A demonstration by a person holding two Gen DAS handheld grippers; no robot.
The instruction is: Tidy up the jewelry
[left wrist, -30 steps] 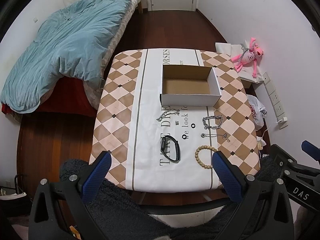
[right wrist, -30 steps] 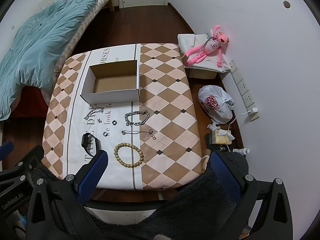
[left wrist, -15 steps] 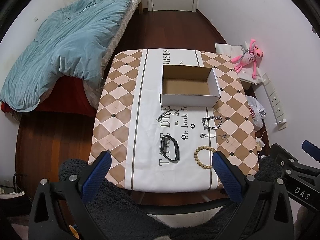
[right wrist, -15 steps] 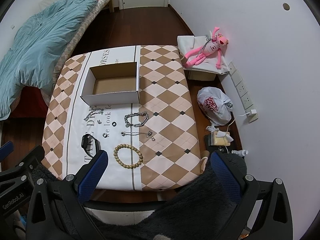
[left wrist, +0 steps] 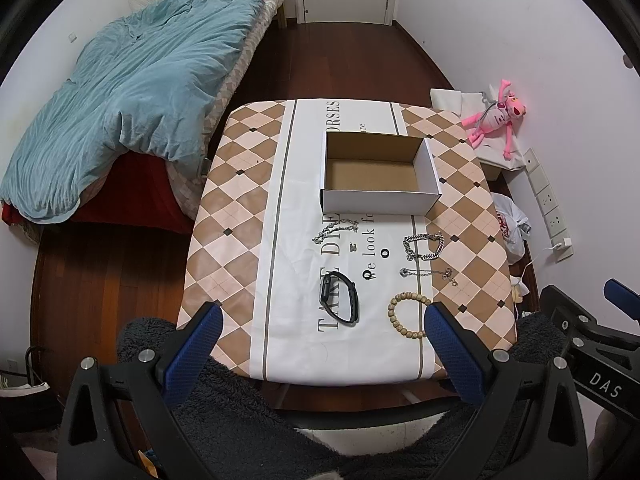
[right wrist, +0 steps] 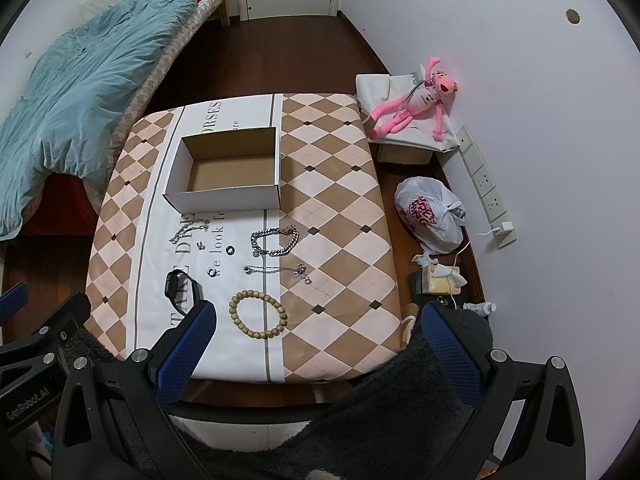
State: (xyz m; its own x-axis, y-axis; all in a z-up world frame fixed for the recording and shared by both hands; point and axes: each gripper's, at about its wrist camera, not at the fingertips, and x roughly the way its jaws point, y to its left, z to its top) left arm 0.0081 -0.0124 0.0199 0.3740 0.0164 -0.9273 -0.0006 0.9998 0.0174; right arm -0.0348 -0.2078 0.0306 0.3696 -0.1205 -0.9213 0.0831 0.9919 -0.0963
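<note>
An empty white cardboard box (left wrist: 376, 168) (right wrist: 228, 170) stands open on the checked table (left wrist: 236, 200) (right wrist: 340, 208). In front of it lie a thin silver chain (left wrist: 334, 230) (right wrist: 188, 230), a heavy silver chain bracelet (left wrist: 424, 244) (right wrist: 276, 240), a thin necklace with pendant (left wrist: 428, 274) (right wrist: 276, 270), two small black rings (left wrist: 385, 253) (right wrist: 211, 272), a black watch (left wrist: 338, 296) (right wrist: 180, 290) and a wooden bead bracelet (left wrist: 408, 316) (right wrist: 258, 314). My left gripper (left wrist: 320, 328) and right gripper (right wrist: 316, 328) are both open and empty, held above the table's near edge.
A bed with a blue duvet (left wrist: 132, 92) stands left of the table. A pink plush toy (right wrist: 416, 104) lies on a white box by the right wall. A tied plastic bag (right wrist: 430, 214) and small items sit on the wood floor at the right.
Both grippers have drawn slightly back and up from the table, so it looks a little smaller. Nothing on the table has moved.
</note>
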